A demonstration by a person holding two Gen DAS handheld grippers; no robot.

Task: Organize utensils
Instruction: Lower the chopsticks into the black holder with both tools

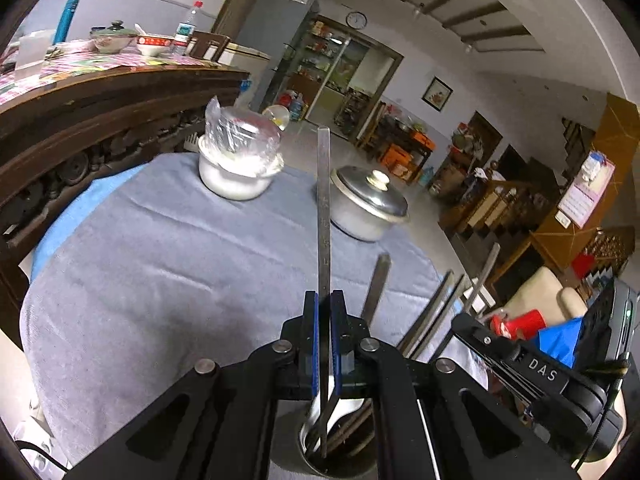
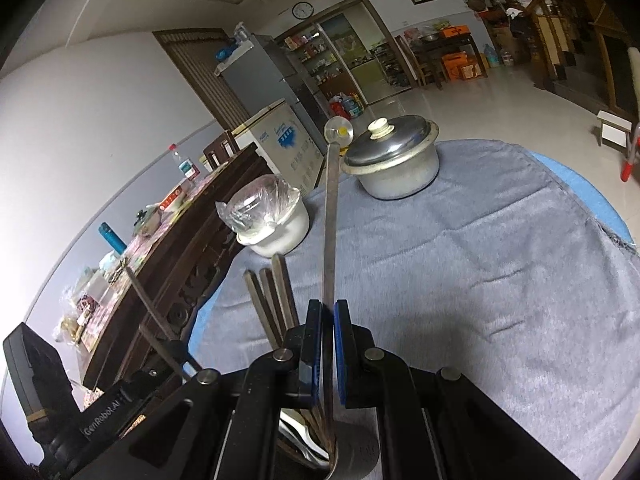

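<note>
Utensils held in both grippers, over a round table covered with a grey cloth [image 1: 160,260]. Left gripper [image 1: 325,304]: blue pads nearly together, clamped on a flat metal handle [image 1: 324,200] that stands up between them; its lower end reaches down into a metal cup [image 1: 316,460] at the near edge of the table. What kind of utensil it is cannot be told, the head being hidden inside the cup. Right gripper [image 2: 327,312]: pads likewise nearly together, clamped on a second flat metal handle [image 2: 331,220], its lower end also in the cup [image 2: 352,452]. Spoon bowls visible inside the cup in the right wrist view.

Further handles [image 2: 276,296] stand out of the same cup, leaning to the left of the right gripper; in the left wrist view they lean to the right [image 1: 432,312].

Far edge of table: white pot [image 1: 236,176] with crumpled clear plastic over its top, left side; metal pot with lid [image 1: 368,204] and pale knob, to its right. The two pots stand well apart from the cup.

Beside the table: dark carved wooden sideboard [image 1: 100,120], with bowls and a water bottle [image 1: 186,30] on top.
</note>
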